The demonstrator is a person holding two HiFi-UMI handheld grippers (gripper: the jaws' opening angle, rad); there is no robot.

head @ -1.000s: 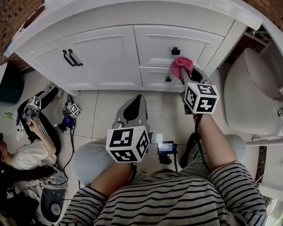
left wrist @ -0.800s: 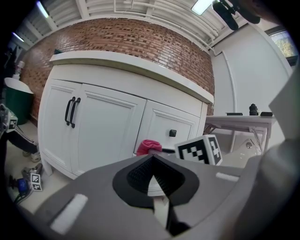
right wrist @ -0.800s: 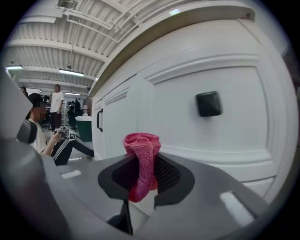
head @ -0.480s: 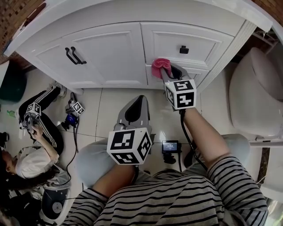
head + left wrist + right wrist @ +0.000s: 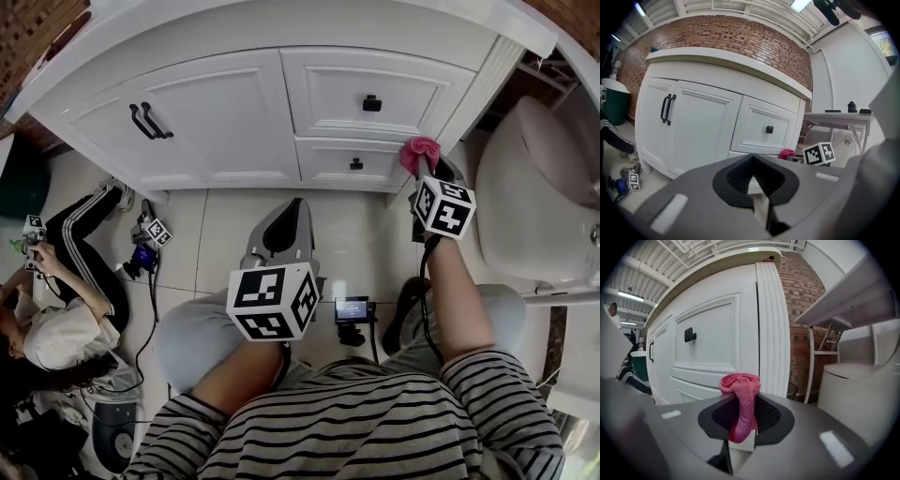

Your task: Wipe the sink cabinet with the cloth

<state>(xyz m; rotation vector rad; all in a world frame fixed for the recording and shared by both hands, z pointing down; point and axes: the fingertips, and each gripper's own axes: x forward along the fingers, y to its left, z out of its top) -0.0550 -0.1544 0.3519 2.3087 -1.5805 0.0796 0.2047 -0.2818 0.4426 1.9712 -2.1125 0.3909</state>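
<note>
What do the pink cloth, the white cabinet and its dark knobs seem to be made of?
The cloth looks like soft knitted or microfibre fabric: a fine weave shows and it folds limply. The cabinet seems painted wood or board, smooth white, with moulded panels. The knobs look like dark matte metal, though plastic is possible.

At the right we see a white ceramic toilet (image 5: 539, 187) standing on the pale tiled floor (image 5: 220, 239). At the left a person in black trousers with white stripes (image 5: 58, 330) sits on this floor, near a dark green bin (image 5: 21, 178). A small black device with a screen (image 5: 352, 311) lies on the tiles. Behind, we see a red brick wall (image 5: 740, 35).
</note>
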